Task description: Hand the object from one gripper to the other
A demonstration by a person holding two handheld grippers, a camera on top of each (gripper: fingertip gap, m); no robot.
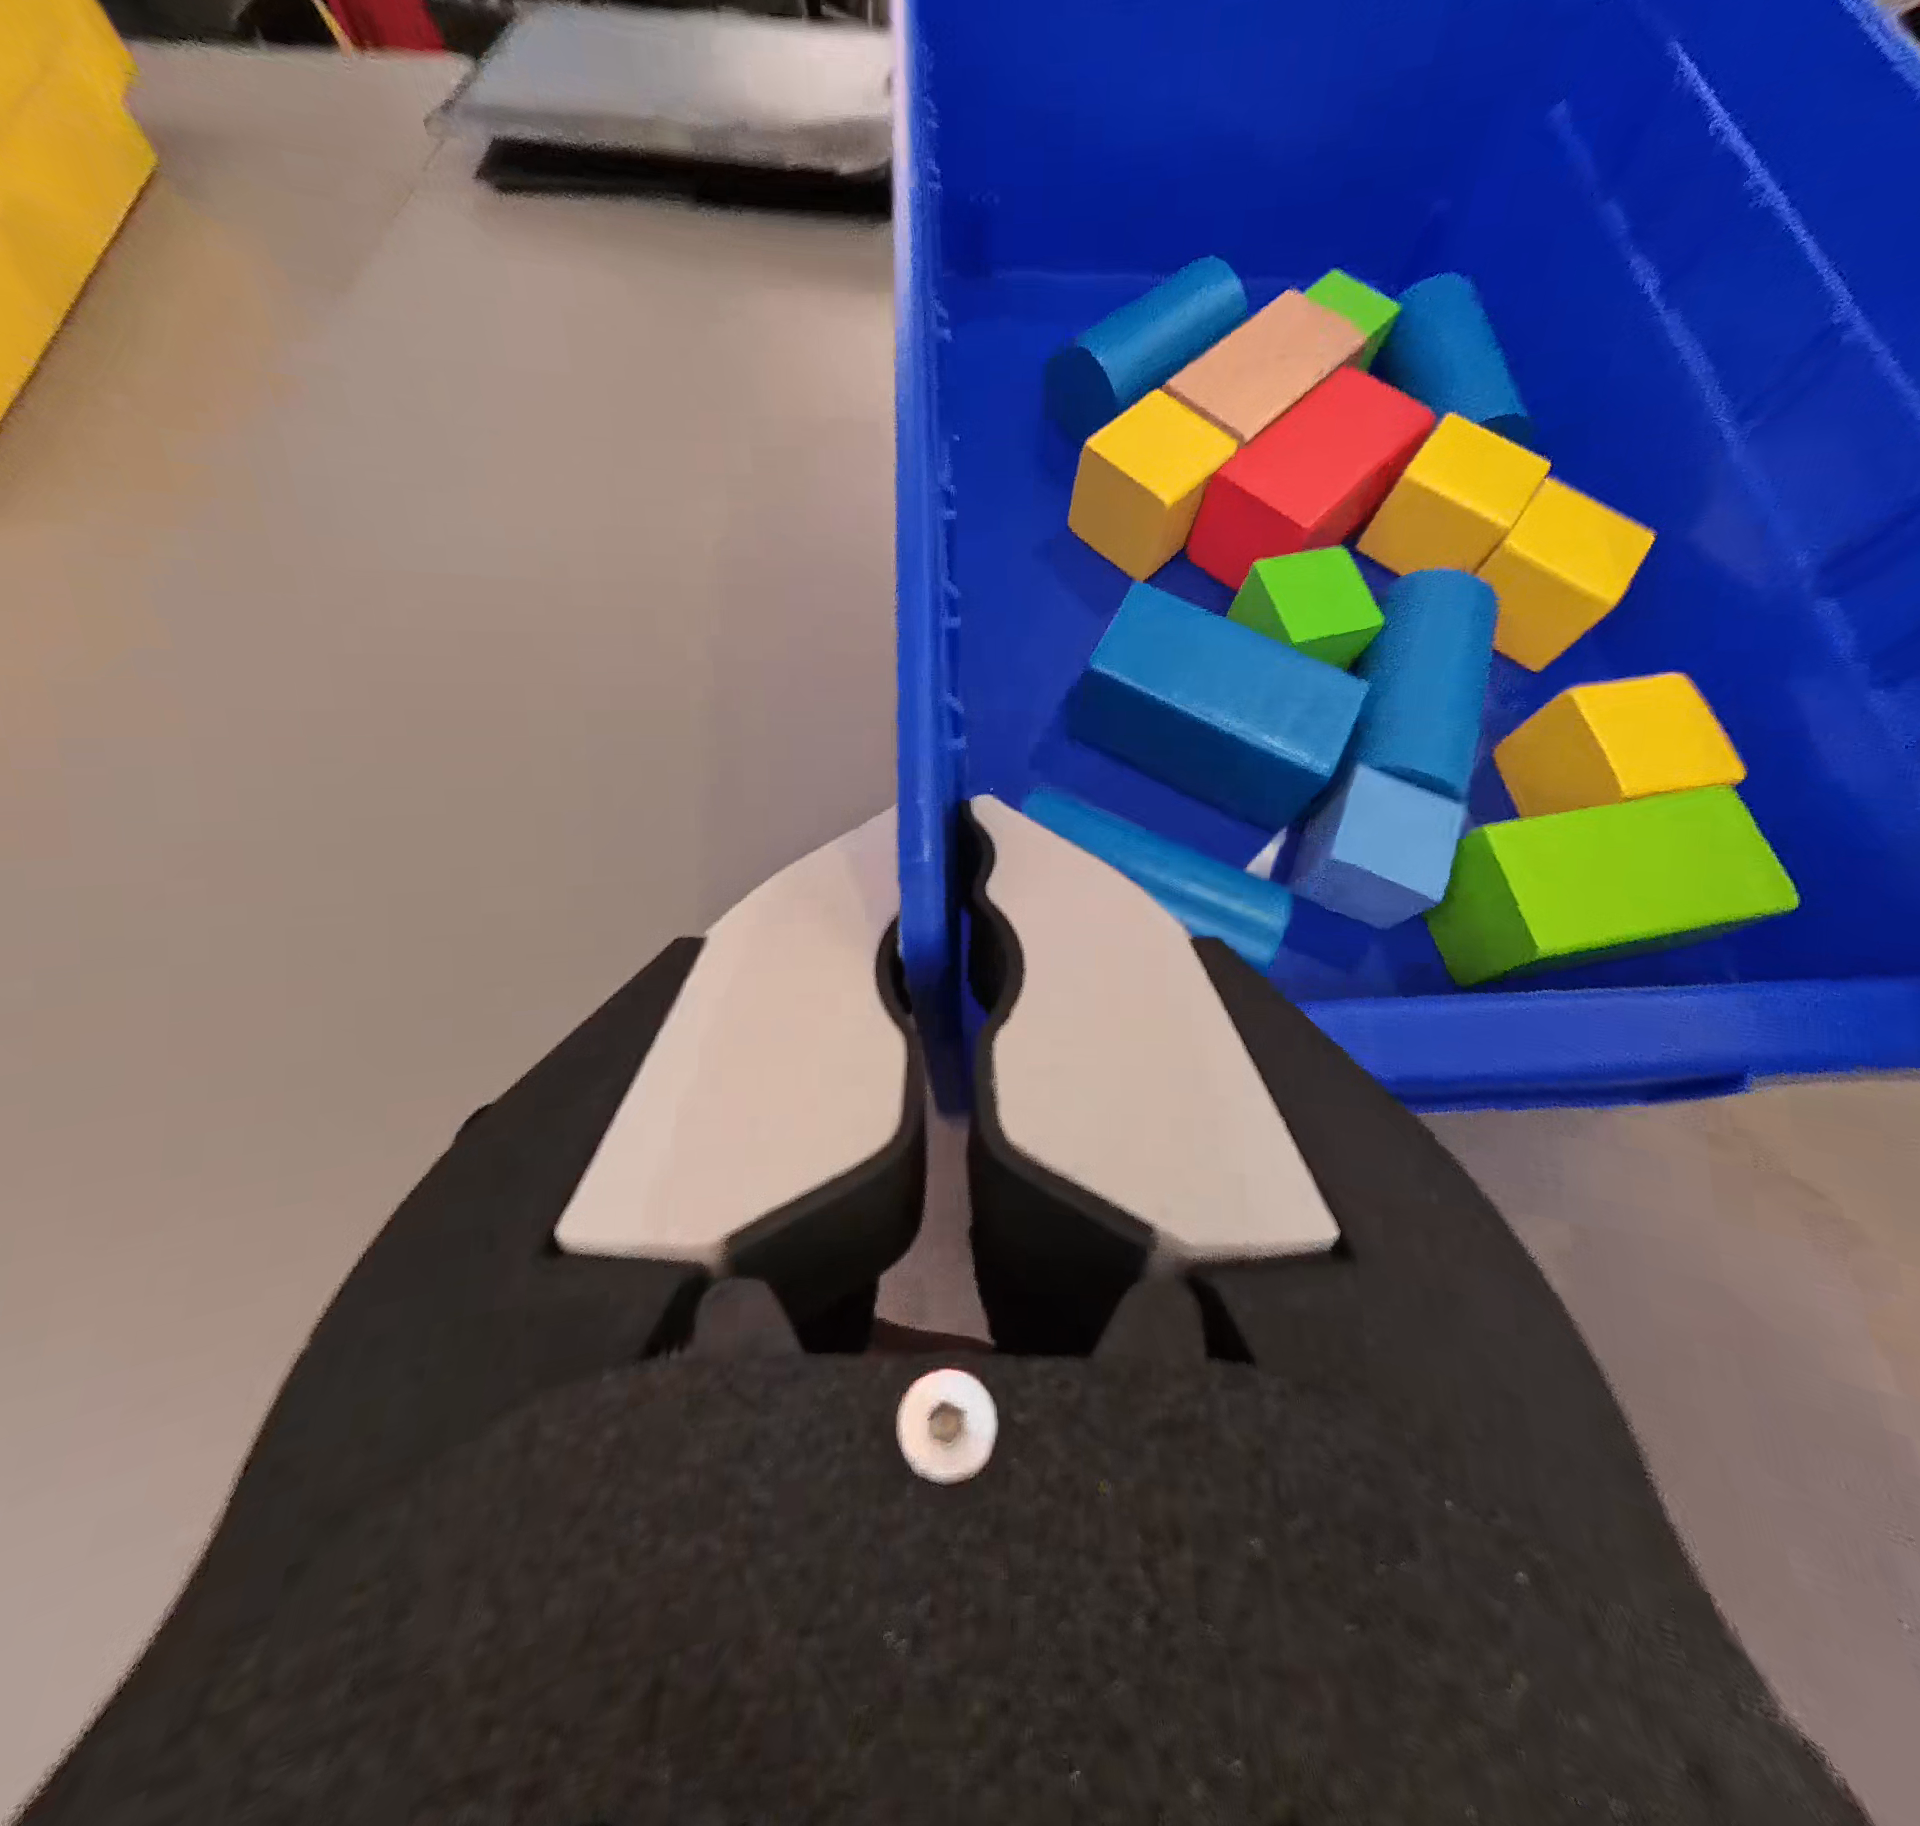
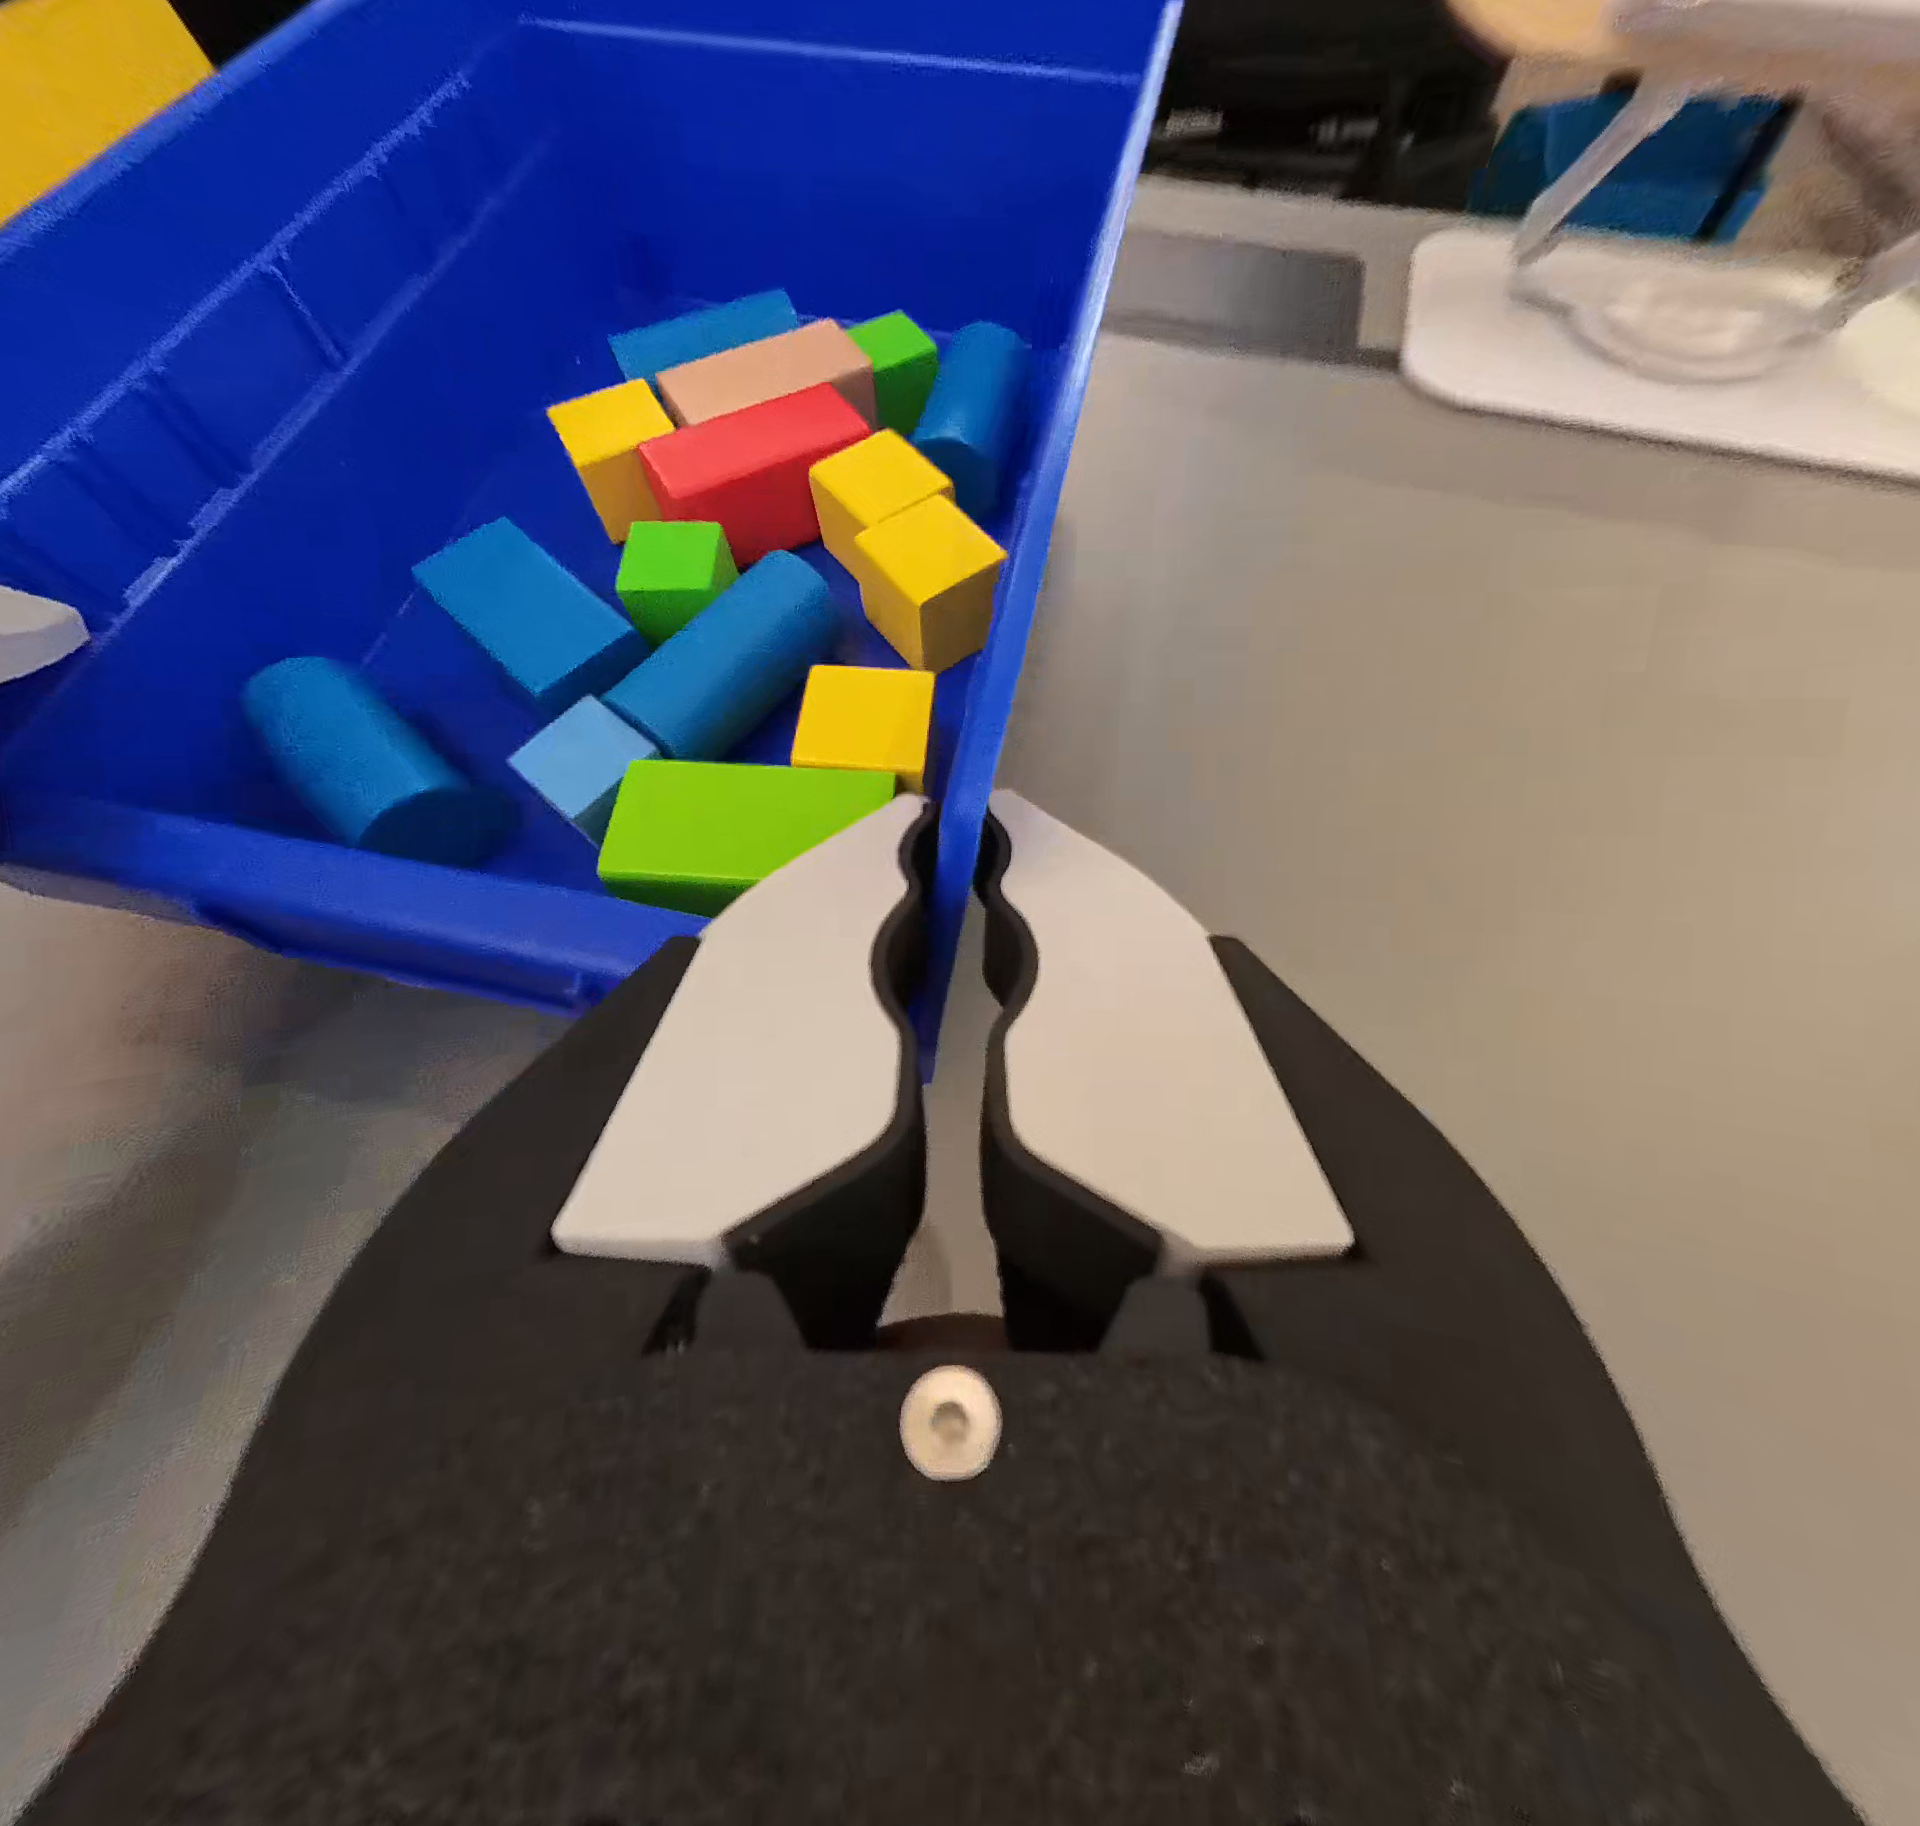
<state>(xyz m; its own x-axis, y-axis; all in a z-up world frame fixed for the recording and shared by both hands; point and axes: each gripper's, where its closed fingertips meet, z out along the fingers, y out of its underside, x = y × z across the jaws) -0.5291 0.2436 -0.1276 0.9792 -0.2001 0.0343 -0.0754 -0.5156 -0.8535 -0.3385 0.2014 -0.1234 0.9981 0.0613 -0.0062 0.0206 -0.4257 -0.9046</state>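
A blue plastic bin [image 1: 1247, 114] sits on the grey table and holds several coloured wooden blocks, among them a red block [image 1: 1309, 472] and a long green block [image 1: 1610, 883]. My left gripper [image 1: 935, 820] is shut on the bin's left wall near the front corner. In the right wrist view the same bin [image 2: 779, 166] shows with the red block [image 2: 753, 472] and the green block [image 2: 727, 826]. My right gripper [image 2: 956, 810] is shut on the bin's right wall near its front corner. A tip of the left gripper's finger [image 2: 36, 633] shows at the far left edge.
A yellow bin [image 1: 52, 166] stands at the left, also seen in the right wrist view [image 2: 83, 62]. A flat clear and black tray [image 1: 675, 124] lies behind. A white board with a glass bowl [image 2: 1662, 353] sits at the right back. Grey table [image 1: 416, 633] lies around the bin.
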